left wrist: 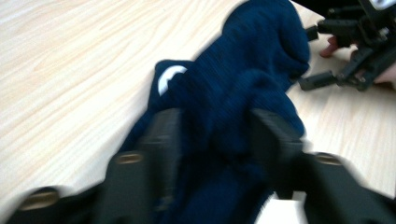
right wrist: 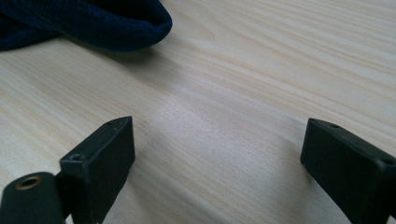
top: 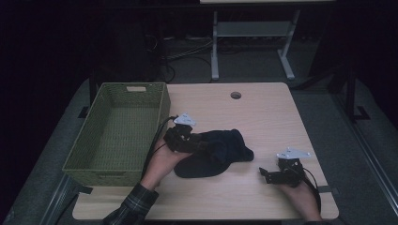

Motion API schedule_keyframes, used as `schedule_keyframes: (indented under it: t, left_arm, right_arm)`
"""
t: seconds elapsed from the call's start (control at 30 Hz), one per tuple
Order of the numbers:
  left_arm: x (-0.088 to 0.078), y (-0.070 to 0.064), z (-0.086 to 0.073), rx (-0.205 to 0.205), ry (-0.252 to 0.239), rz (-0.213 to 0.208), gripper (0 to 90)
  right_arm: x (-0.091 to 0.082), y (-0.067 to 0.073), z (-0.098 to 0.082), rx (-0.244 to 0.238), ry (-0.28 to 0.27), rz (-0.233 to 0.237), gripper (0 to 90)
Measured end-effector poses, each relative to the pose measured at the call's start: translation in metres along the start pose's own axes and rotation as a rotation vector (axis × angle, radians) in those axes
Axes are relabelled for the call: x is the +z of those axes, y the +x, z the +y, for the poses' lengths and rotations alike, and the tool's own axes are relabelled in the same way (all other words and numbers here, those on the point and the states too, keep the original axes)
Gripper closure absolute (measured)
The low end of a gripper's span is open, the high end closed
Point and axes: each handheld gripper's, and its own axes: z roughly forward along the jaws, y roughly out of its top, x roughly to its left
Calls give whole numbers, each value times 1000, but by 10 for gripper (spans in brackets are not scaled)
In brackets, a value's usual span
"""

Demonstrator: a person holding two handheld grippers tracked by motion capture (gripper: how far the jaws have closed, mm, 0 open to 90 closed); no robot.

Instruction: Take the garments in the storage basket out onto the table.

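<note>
A dark navy garment (top: pixel 220 152) lies bunched near the middle of the wooden table (top: pixel 267 112). My left gripper (top: pixel 202 142) reaches into the garment's left side. In the left gripper view its jaws (left wrist: pixel 212 126) are shut on a fold of the navy fabric (left wrist: pixel 261 51), which bears a small white mark (left wrist: pixel 168 79). My right gripper (top: pixel 264 172) rests low at the front right of the table, apart from the garment. Its jaws (right wrist: pixel 217 140) stand wide open over bare wood, with the garment's rolled edge (right wrist: pixel 93 23) farther off.
A green woven basket (top: pixel 164 112) stands along the table's left side, with nothing in it. A round cable hole (top: pixel 235 95) sits near the far edge. Behind the table are a white desk frame (top: pixel 215 47) and cables on the floor.
</note>
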Motion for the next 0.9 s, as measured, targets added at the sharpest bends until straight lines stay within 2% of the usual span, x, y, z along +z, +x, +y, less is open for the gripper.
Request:
schedule_keyframes:
  t: [0.07,0.1,0.17,0.2,0.27,0.43,0.53,0.73,0.83,0.9]
  left_arm:
    - [0,-5,-6,9,17,-9,722]
    - [0,-7,-8,12,24,-8,747]
    - [4,-14,-15,46,54,7,834]
    - [5,-18,-17,64,69,21,849]
    - [9,-24,-20,67,77,-2,895]
    - [24,-36,-30,77,117,-7,898]
    - [33,-39,-37,72,118,-3,898]
    - [54,-38,-52,70,143,-2,888]
    - [62,-35,-57,60,158,-2,877]
    - [67,-36,-60,76,184,2,873]
  right_arm:
    - [0,0,0,0,0,1,96]
    - [0,0,0,-1,0,1,96]
    - [0,0,0,1,1,2,97]
    - [0,0,0,3,1,2,97]
    - [0,0,0,1,1,1,97]
    - [0,0,0,1,1,-1,97]
    - [0,0,0,2,1,-1,97]
    - [0,0,0,3,1,-1,103]
    - [-2,-2,-2,-4,-11,6,157]
    - [-3,-2,-2,-9,-10,11,168]
